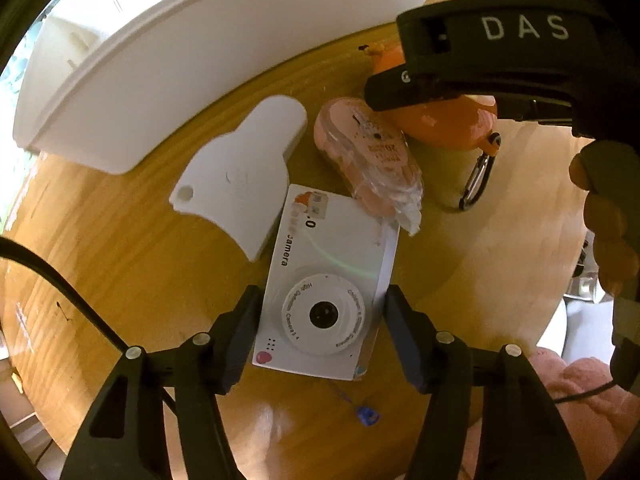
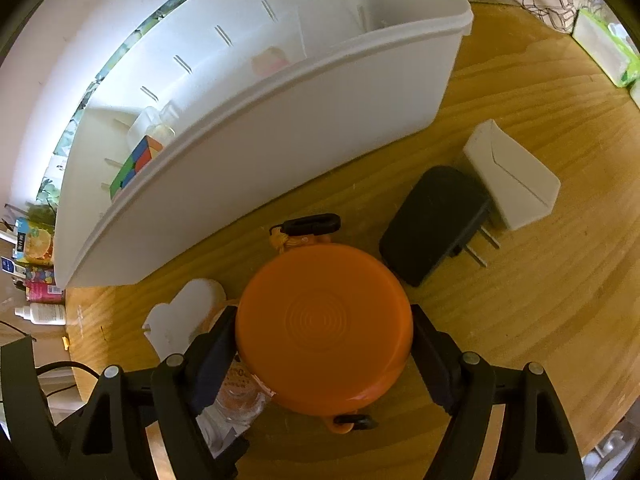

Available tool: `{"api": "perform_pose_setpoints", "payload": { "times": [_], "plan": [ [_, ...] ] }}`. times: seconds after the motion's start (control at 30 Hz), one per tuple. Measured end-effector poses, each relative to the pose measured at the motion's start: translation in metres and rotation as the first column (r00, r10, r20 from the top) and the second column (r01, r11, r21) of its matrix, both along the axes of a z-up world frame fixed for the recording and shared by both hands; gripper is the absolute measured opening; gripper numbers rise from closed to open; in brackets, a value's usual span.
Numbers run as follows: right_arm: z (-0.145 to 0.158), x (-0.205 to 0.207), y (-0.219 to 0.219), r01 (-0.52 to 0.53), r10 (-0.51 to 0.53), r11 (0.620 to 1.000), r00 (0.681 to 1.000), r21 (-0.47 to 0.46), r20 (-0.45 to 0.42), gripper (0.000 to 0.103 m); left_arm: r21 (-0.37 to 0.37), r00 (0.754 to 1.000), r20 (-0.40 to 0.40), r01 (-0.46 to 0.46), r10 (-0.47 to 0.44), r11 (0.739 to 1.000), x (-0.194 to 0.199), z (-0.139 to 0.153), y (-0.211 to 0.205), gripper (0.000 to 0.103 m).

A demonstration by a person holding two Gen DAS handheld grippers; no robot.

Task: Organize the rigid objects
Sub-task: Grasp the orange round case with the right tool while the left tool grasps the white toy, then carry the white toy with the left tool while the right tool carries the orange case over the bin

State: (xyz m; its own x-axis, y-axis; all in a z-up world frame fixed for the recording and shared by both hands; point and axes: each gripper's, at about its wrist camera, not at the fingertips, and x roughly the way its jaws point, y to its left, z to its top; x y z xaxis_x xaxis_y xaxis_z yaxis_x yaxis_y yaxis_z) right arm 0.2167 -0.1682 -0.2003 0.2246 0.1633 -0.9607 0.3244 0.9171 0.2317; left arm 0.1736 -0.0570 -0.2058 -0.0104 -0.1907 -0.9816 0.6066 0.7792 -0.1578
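Observation:
A white toy camera [image 1: 320,280] lies lens up on the wooden table [image 1: 120,280]. My left gripper [image 1: 320,316] points down over it and is shut on it, a pad against each long edge beside the lens. An orange round disc case [image 2: 324,328] with black clips sits between the pads of my right gripper [image 2: 324,340], which is shut on it. In the left wrist view one of that gripper's fingers [image 1: 396,88] rests on the orange case [image 1: 444,124]. A pink clear tape dispenser [image 1: 368,152] lies between the camera and the case.
A long white bin [image 2: 280,128] stands behind, with a colour cube [image 2: 136,160] inside. A white plastic divider [image 1: 236,180] lies left of the camera. A black plug adapter [image 2: 432,224] and a white holder [image 2: 516,184] sit right of the case. A person's hand [image 1: 608,232] holds the right gripper.

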Motion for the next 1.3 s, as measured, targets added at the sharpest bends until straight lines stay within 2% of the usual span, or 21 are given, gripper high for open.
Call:
{"api": "perform_pose_setpoints", "payload": {
  "times": [0.27,0.4,0.8,1.2,1.3],
  "plan": [
    [0.003,-0.015,0.011,-0.009,0.009,1.000,1.000,-0.007,-0.022,0.081,-0.007,0.998,-0.054,-0.011,0.011,1.000,-0.007,0.000,0.029,0.064],
    [0.007,-0.022,0.017,-0.026,0.026,1.000,0.999,-0.002,-0.021,0.081,-0.005,0.995,-0.085,-0.048,0.047,0.999,-0.009,-0.001,0.040,0.064],
    [0.017,-0.040,0.048,-0.127,0.127,0.992,0.992,0.021,-0.021,0.081,0.010,0.981,-0.113,-0.157,0.157,0.988,-0.020,0.002,0.063,0.064],
    [0.054,-0.032,0.075,-0.309,0.307,0.951,0.950,0.023,0.063,0.081,-0.011,0.963,-0.087,-0.256,0.254,0.967,-0.040,0.021,0.067,0.062],
    [0.065,-0.028,0.080,-0.349,0.346,0.937,0.934,0.017,0.091,0.081,-0.009,0.961,-0.072,-0.270,0.268,0.963,-0.027,0.035,0.083,0.061]
  ]
}}
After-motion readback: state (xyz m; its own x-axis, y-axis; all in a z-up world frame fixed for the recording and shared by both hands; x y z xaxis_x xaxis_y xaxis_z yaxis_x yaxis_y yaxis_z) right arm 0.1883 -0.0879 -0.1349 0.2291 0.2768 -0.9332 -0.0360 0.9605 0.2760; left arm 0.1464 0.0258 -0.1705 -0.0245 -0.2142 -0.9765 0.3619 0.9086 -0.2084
